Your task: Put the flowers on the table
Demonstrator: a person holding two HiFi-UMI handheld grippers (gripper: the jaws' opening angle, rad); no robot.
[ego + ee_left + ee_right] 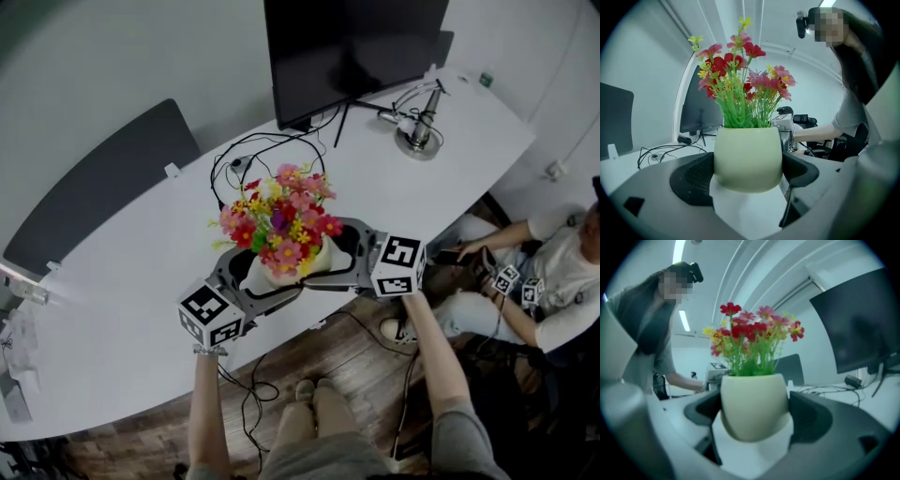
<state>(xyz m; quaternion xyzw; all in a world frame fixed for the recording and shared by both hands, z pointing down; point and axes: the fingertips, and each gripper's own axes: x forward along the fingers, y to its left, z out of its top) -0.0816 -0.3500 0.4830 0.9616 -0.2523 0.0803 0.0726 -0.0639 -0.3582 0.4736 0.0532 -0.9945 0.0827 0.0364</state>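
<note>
flowers (281,223) partly hide pot (266,273) clamped by left claw (747,174), right claw (757,416)

L gripper (261,277): grey moulded body, smooth curved jaws, black inner pads (693,180) w/ fine mesh texture. White cube (211,316) at rear, black square markers on each face. R gripper (339,255): same build, same white cube (401,265). Person: grey short-sleeve tee (855,117), black cam (802,24) on head.
</note>
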